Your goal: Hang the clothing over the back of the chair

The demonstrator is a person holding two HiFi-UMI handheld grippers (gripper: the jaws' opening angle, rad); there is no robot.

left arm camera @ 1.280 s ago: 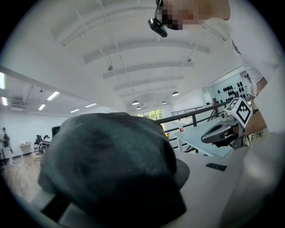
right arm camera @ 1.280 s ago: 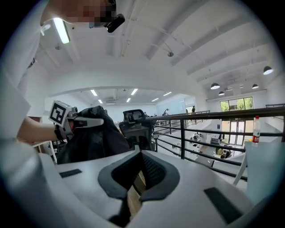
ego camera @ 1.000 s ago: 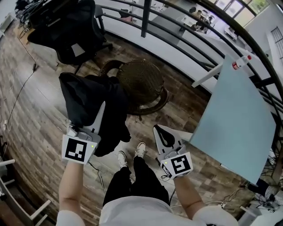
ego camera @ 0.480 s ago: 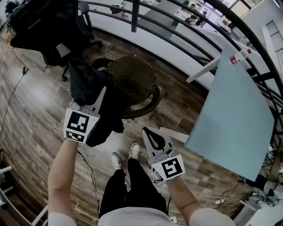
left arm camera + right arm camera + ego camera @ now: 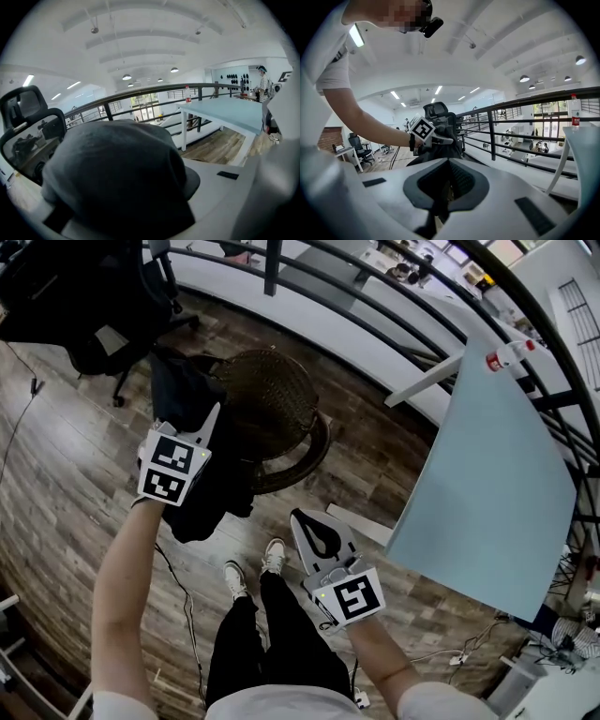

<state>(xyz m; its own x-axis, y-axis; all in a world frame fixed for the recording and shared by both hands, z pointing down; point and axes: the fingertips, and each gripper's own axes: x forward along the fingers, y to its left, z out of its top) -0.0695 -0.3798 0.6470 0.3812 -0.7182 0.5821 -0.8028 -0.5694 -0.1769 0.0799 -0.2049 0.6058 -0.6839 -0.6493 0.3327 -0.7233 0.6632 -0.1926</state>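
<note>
Closer to the wicker chair (image 5: 277,390) than a second ago, the black clothing (image 5: 202,491) is hanging from your left gripper's (image 5: 214,418) pinched jaws beside its left rim, bare floor (image 5: 66,474) lying open leftward, railing (image 5: 273,263) running behind, while your right gripper (image 5: 302,521) is hovering closed and empty near the table (image 5: 497,484).

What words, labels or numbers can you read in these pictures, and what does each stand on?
No text can be read.
Bottle on the table: red label, print too small to read.
Square markers: black-and-white patterns only, no letters.
</note>
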